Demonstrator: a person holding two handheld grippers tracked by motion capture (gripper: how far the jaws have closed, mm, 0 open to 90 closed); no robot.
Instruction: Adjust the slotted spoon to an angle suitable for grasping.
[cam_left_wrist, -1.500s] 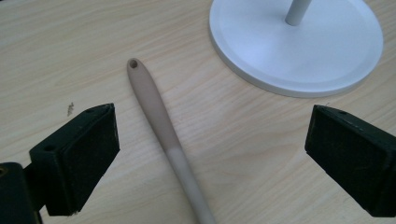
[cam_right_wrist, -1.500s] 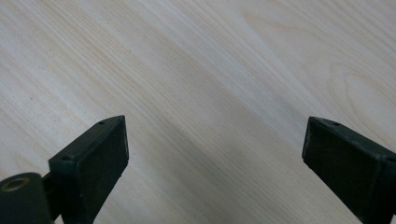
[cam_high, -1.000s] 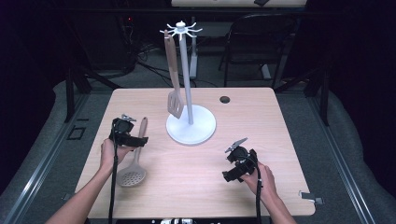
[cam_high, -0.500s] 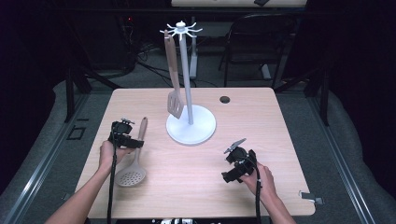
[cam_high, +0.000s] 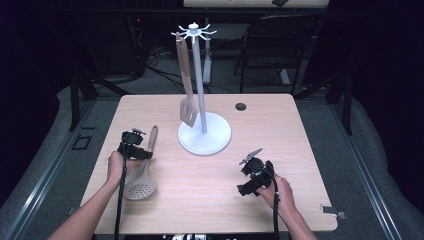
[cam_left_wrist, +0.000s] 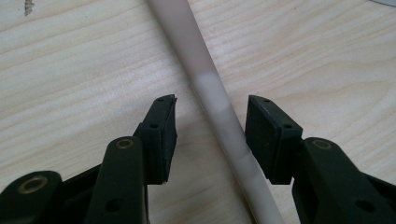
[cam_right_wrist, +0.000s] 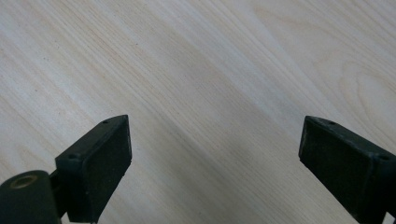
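A beige slotted spoon (cam_high: 140, 187) lies on the wooden table (cam_high: 300, 135) at the left, its handle (cam_left_wrist: 205, 88) pointing away from the person. My left gripper (cam_high: 134, 148) points down over that handle. In the left gripper view the left gripper (cam_left_wrist: 212, 100) has a pad on each side of the handle; the jaws have just been closing, one pad is at the handle, and a gap remains at the other. My right gripper (cam_high: 248, 185) rests low at the front right. In its own view the right gripper (cam_right_wrist: 215, 140) stands open over bare wood.
A white utensil stand (cam_high: 205, 135) with a round base stands at mid-table, and a slotted turner (cam_high: 186, 85) hangs from its top hooks. A dark round grommet (cam_high: 241, 106) sits near the far edge. A chair (cam_high: 272, 45) and cables lie behind the table.
My left gripper has sunk a little onto the spoon handle and its jaws have narrowed around it. The right hand has stayed still.
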